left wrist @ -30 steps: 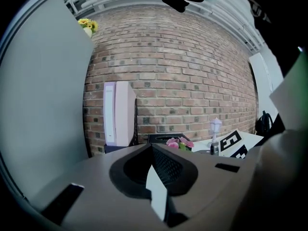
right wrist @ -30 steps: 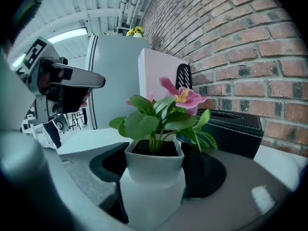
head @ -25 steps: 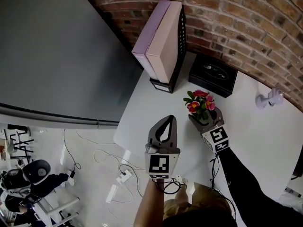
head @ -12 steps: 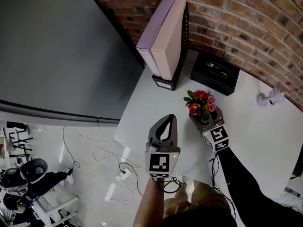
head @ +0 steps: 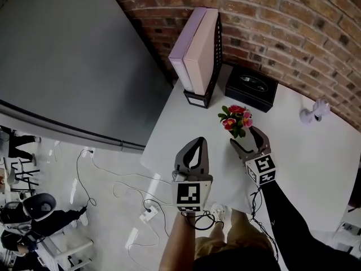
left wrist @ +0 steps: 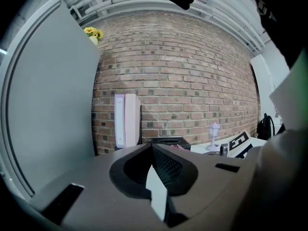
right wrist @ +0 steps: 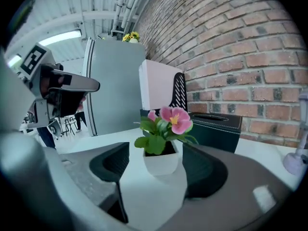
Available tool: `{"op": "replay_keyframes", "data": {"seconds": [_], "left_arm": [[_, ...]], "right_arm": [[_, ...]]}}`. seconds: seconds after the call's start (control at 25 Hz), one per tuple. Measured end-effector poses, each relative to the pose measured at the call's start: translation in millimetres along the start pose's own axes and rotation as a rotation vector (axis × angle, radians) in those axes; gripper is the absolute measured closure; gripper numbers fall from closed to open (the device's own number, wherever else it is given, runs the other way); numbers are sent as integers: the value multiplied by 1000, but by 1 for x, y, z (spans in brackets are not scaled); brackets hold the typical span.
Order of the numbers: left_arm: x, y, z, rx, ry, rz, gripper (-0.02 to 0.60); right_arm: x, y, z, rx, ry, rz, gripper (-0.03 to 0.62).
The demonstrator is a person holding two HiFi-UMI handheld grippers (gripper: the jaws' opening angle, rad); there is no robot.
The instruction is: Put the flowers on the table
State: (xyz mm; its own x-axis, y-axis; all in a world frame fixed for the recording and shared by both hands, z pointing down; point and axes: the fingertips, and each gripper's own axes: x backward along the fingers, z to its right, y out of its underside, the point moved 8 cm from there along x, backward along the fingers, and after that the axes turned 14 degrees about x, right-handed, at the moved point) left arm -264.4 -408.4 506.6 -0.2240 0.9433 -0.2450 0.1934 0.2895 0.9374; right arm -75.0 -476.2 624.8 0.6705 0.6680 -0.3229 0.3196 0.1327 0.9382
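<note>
Standing upright on the bench (head: pixel 316 162), the flowers (head: pixel 237 119) look delivered.
Right hand-held gripper (head: pixel 243 138) gapes clear of them; left hand-held gripper (head: pixel 193 150) closed, empty; only backing off remains.

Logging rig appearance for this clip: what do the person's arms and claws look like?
The left claw and the right claw are grey moulded plastic with dark ribbed inner pads. Each carries a white cube with black square markers, and thin black cables trail behind. The right arm wears a long black sleeve; the left forearm is bare.
</note>
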Motion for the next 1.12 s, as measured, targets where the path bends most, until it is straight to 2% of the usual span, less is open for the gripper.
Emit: {"op": "replay_keyframes", "data": {"seconds": [0.6, 1.12], "left_arm": [[93, -18, 48, -81, 89, 58, 575], [151, -33, 114, -112, 169, 106, 575]], "right_arm": [[145, -70, -41, 16, 207, 163, 255], [261, -95, -59, 42, 297, 214, 256]]}}
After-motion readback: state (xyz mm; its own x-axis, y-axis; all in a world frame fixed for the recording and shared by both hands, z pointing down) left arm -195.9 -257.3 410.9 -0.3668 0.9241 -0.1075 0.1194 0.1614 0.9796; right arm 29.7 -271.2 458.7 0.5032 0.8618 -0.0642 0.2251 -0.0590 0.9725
